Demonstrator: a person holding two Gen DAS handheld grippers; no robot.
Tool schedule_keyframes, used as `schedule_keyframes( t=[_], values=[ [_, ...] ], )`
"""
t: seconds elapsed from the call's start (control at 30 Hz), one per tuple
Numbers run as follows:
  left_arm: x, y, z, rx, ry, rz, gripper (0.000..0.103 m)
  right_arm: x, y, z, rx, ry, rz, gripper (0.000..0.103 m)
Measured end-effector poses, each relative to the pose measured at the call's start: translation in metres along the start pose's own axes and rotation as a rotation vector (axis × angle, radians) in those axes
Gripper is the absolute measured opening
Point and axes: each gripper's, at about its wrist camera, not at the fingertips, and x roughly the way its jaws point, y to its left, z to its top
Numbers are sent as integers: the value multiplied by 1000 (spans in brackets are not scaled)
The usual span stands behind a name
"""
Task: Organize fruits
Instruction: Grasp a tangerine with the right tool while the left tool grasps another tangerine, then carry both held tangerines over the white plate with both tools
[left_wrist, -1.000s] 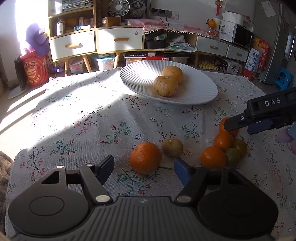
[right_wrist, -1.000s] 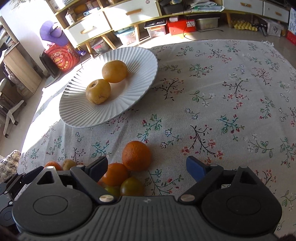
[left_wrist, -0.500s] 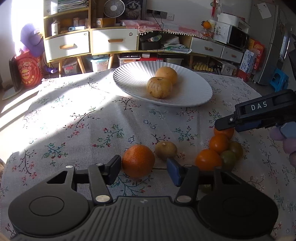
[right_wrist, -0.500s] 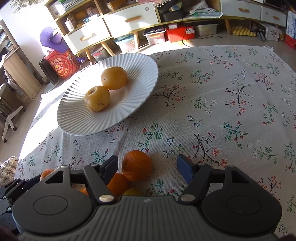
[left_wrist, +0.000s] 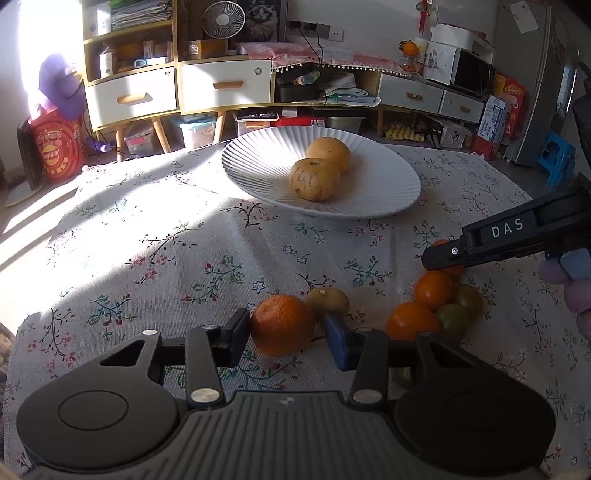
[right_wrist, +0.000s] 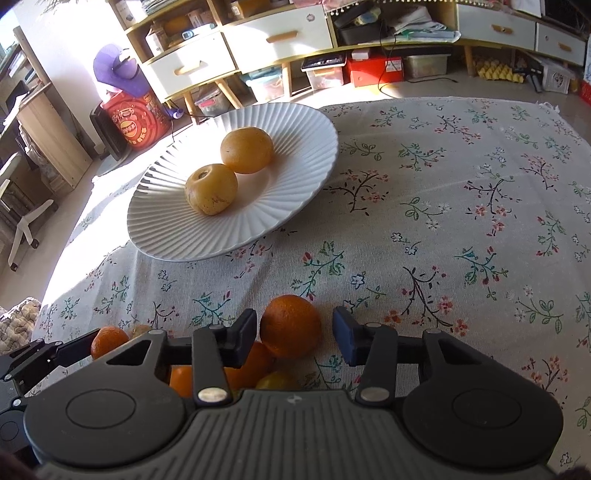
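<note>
1. The left wrist view shows the left claw (left_wrist: 286, 334) closing around a dimpled orange (left_wrist: 282, 324): the black finger touches its left side, while the blue pad (left_wrist: 337, 341) stands just off its right side.
2. Only this view shows a small dull-brown fruit (left_wrist: 328, 301) just behind that orange, green fruits in the cluster (left_wrist: 437, 304) to the right, and the other tool's black arm marked "DAS" (left_wrist: 509, 238).
3. The right wrist view shows the right claw (right_wrist: 295, 334) closing on another orange (right_wrist: 290, 325), the left finger against it, the blue pad clear of it.
4. Both views show the ribbed white plate (right_wrist: 295, 192) further back on the floral-cloth tabletop (right_wrist: 461, 221), holding two smooth yellow-brown round fruits (right_wrist: 229, 171).
</note>
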Motion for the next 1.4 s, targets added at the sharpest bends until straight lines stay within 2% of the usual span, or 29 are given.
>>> schedule_keyframes(
  t=[0.1,0.37,0.5,0.7,0.97,1.4],
  values=[
    [-1,1,2,-3,4,3,28,1,2,0,5,7,12,32],
    [2,4,2,-23,28,-12,30,0,4,-1,-3,5,11,32],
    [8,10,1,-72,62,-44,33,0,5,-1,-10,5,9,32],
    [2,11,3,-93,36,-51,26,0,4,-1,-9,7,9,32],
    [-2,8,6,-95,32,-58,25,-4,3,2,-1,-5,13,31],
    [-19,0,27,-108,-36,-89,25,-23,-5,14,45,-59,52,31]
  ],
)
